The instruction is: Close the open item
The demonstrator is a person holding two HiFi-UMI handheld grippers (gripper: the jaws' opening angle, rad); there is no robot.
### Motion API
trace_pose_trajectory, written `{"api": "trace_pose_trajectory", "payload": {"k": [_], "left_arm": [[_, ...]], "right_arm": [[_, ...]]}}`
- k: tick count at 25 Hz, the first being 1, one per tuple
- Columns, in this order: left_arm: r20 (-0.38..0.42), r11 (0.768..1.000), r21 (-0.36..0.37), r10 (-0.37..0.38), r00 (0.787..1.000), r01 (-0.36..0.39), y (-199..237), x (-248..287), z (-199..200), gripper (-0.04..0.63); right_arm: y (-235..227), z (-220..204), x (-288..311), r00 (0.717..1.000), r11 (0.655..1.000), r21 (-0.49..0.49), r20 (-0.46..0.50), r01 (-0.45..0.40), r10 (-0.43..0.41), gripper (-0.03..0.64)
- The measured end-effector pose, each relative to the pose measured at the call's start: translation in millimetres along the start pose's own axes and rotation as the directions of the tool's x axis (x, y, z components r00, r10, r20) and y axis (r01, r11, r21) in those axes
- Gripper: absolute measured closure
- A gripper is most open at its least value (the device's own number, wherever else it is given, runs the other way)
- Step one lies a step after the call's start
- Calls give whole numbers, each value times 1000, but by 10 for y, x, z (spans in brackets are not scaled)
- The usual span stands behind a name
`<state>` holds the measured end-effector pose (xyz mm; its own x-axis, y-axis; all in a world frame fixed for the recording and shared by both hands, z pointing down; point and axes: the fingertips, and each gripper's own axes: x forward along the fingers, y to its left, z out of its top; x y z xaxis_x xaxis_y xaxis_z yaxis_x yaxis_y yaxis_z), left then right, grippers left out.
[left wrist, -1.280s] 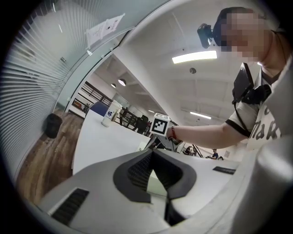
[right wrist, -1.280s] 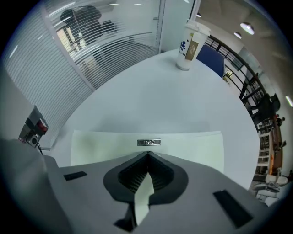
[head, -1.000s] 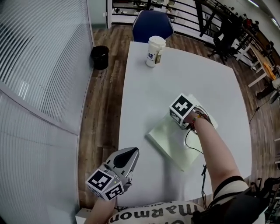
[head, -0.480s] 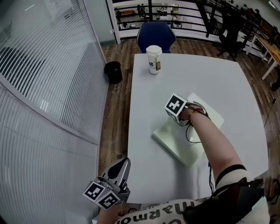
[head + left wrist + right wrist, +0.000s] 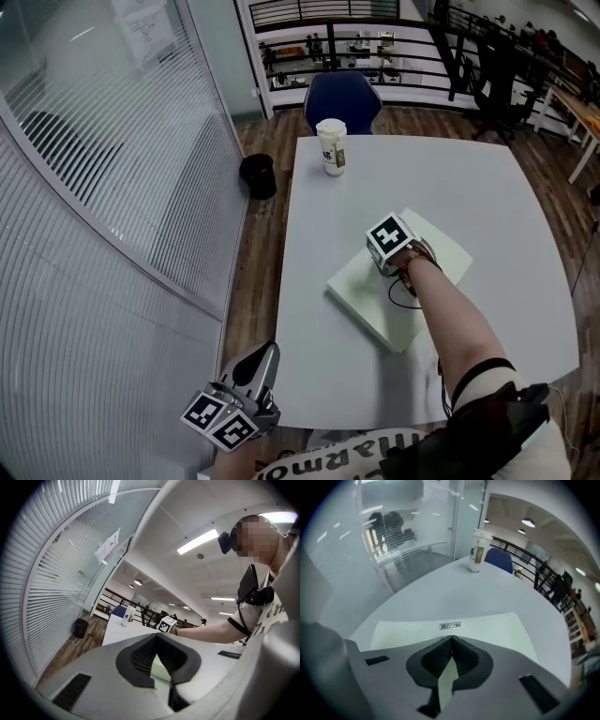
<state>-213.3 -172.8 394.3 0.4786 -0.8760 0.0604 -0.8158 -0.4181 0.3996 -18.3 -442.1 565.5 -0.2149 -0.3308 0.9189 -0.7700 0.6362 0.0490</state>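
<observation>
Holding right gripper point(image 5: 451, 639), jaws together, over the folder point(image 5: 361, 286), facing a cup point(image 5: 331, 147) well beyond. Hanging left gripper point(image 5: 264, 354), also closed, well short of it.

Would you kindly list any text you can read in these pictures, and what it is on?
No text reads clearly.
Cup: blue print, too small.
Small plate on the pale green item: blurred.
Notice on the glass wall: too small.
Shirt print: upside down, partly cut off.

the right arm point(image 5: 452, 321) stretches forward with the right gripper point(image 5: 451, 638) pinched closed, while the left gripper point(image 5: 263, 355) sits low by the body, jaws together, tips pointing forward.
</observation>
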Motion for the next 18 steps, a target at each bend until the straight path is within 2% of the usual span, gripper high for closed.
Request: {"api": "trace_pose_trajectory", "payload": {"k": [2,3,4,5,8,11,12,13,14,15,18], "left_arm": [[17,1000,-6,13,1000,-13,-102,-96,40,603],[25,1000,-11,17,1000,-17,-151,-128,59,603],[29,1000,-16,19,999,-18,-207,-152,71,603],[31,1000,-21,19,999,-18,-272,-172,71,604],[31,1000,-25,14,999,-13,-507,-225,27,604],[36,1000,-3,0,999,0,-744,-236,32,604],[41,1000,-1,-5,999,5,-825,-230,45,604],[48,1000,-2,-12,999,12,-914,-225,62,604],[59,1000,-5,-21,998,22,-1007,-223,82,604],[72,999,-9,-31,997,32,-1100,-223,104,604],[125,998,-22,-52,991,55,-1349,-231,154,604]], "right_arm": [[-77,-8,-153,994,986,159,104,-43,27,621],[-113,18,-240,983,970,226,180,-85,44,621],[-110,49,-356,958,947,281,275,-159,80,621],[-64,65,-506,917,912,317,376,-261,131,621],[210,-134,-1033,737,774,300,608,-558,295,621],[446,-518,-1572,580,629,262,724,-732,373,621],[487,-636,-1774,536,602,246,761,-760,366,621],[511,-751,-1989,497,600,220,796,-769,346,621],[524,-869,-2206,467,623,187,824,-760,321,621],[520,-995,-2411,449,665,156,843,-730,296,621],[420,-1409,-2930,449,817,97,869,-568,209,621]]}}
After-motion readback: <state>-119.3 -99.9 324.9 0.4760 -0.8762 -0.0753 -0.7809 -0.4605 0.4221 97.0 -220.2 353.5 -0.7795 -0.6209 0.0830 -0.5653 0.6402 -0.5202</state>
